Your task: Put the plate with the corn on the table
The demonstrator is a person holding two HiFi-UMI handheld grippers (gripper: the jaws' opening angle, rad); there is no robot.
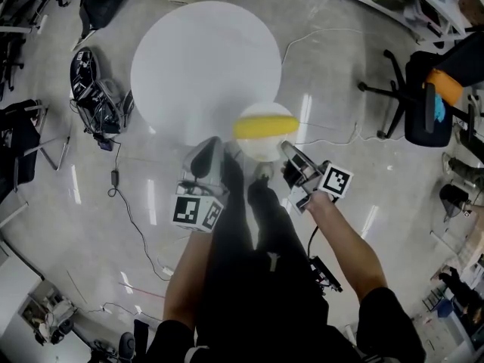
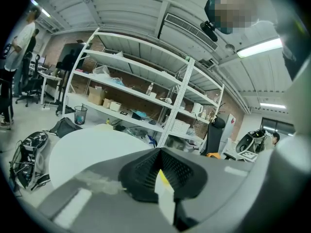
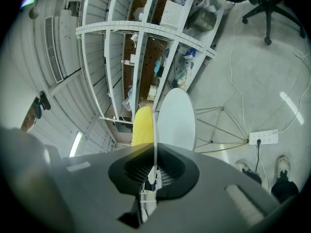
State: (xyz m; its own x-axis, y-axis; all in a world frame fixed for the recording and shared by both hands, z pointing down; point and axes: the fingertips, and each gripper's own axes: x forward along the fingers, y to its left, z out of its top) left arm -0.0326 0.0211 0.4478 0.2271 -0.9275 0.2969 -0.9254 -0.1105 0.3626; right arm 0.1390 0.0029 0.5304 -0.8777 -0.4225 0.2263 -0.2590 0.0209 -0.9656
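Observation:
A white plate point(image 1: 262, 148) carries a yellow corn cob point(image 1: 265, 127) and hangs above the floor just past the near right rim of the round white table point(image 1: 204, 66). My left gripper point(image 1: 218, 144) is shut on the plate's left edge. My right gripper point(image 1: 286, 150) is shut on its right edge. In the left gripper view the jaws point(image 2: 163, 181) pinch a white and yellow sliver of the plate, with the table point(image 2: 92, 149) ahead. The right gripper view shows the plate rim point(image 3: 155, 144) edge-on between shut jaws point(image 3: 154, 171), the corn point(image 3: 143, 125) beside it and the table point(image 3: 177, 120) beyond.
A black office chair point(image 1: 420, 104) stands at the right and a dark backpack point(image 1: 94, 89) lies left of the table. Cables and a power strip point(image 3: 263, 138) lie on the floor. Metal shelving point(image 2: 146, 101) stands behind the table, with a person point(image 2: 19, 42) far left.

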